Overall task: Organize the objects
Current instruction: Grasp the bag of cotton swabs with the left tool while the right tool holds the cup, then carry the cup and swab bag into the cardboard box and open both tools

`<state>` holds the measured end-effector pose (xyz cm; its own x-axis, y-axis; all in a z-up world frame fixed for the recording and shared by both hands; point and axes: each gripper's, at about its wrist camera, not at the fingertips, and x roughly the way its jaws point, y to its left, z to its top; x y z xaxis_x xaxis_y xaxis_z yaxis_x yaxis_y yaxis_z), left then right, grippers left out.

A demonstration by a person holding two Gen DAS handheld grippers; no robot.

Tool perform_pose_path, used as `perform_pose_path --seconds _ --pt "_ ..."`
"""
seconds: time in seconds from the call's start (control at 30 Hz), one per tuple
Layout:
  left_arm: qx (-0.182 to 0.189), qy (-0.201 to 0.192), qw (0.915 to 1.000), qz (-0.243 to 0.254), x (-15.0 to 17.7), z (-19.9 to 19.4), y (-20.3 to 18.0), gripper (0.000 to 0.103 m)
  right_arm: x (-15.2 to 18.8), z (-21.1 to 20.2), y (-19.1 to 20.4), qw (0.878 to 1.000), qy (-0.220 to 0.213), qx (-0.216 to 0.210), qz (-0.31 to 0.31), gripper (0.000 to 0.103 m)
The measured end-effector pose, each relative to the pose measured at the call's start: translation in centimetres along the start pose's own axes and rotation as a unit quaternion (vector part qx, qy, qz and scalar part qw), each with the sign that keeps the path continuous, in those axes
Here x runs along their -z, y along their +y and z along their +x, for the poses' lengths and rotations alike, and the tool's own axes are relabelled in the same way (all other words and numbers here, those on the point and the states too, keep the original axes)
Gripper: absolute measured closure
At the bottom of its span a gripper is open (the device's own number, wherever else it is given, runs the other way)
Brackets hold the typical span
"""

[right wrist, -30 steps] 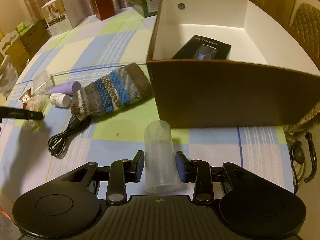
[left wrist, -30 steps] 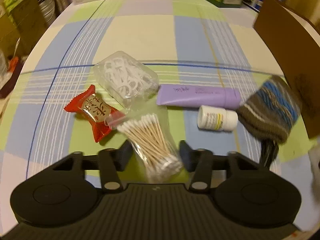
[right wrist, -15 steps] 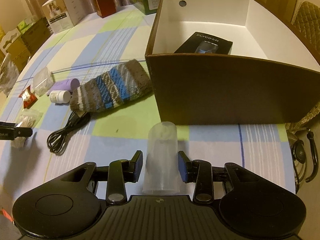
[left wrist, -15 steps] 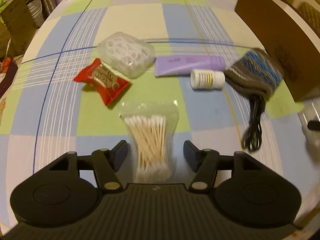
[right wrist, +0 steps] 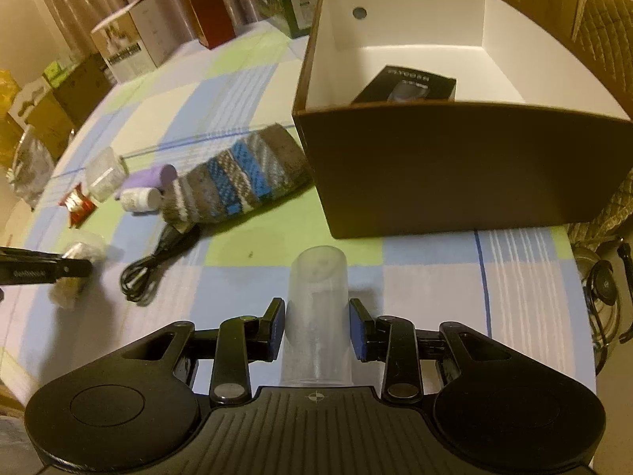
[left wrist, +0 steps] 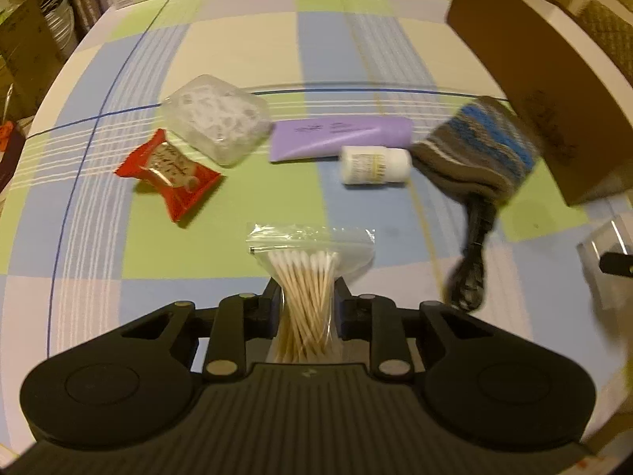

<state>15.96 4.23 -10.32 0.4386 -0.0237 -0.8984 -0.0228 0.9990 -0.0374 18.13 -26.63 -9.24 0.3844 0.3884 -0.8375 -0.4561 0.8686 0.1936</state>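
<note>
My left gripper (left wrist: 307, 304) is shut on a clear bag of cotton swabs (left wrist: 306, 285) and holds it above the tablecloth. My right gripper (right wrist: 316, 326) is shut on a clear plastic cup (right wrist: 317, 308), lying along the fingers, in front of the brown box (right wrist: 455, 174). The box is open, white inside, with a black packet (right wrist: 407, 87) in it. On the table lie a red snack packet (left wrist: 168, 172), a clear floss-pick box (left wrist: 215, 122), a purple tube (left wrist: 340, 136), a white pill bottle (left wrist: 374, 164), a striped knit pouch (left wrist: 480, 150) and a black cable (right wrist: 152, 263).
Cardboard boxes (right wrist: 126, 45) and cartons stand at the table's far edge. A headset (right wrist: 605, 289) hangs off the right side beyond the table edge. The left gripper also shows at the left of the right wrist view (right wrist: 59, 271).
My left gripper has closed on the bag of cotton swabs and drawn it back from the other items. My right gripper still holds the cup and has moved slightly.
</note>
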Motion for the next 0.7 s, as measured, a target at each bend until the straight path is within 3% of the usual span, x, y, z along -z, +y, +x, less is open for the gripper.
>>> perform_pose_path --seconds 0.47,0.7 --pt "0.051 -0.065 0.9957 0.041 -2.8 -5.6 -4.6 0.082 -2.0 -6.1 0.2 0.997 -0.064 -0.048 -0.007 0.072" --pt "0.079 -0.107 0.9891 0.063 -5.4 -7.8 -7.8 0.082 -4.0 -8.7 -1.6 0.994 -0.102 -0.042 -0.002 0.072"
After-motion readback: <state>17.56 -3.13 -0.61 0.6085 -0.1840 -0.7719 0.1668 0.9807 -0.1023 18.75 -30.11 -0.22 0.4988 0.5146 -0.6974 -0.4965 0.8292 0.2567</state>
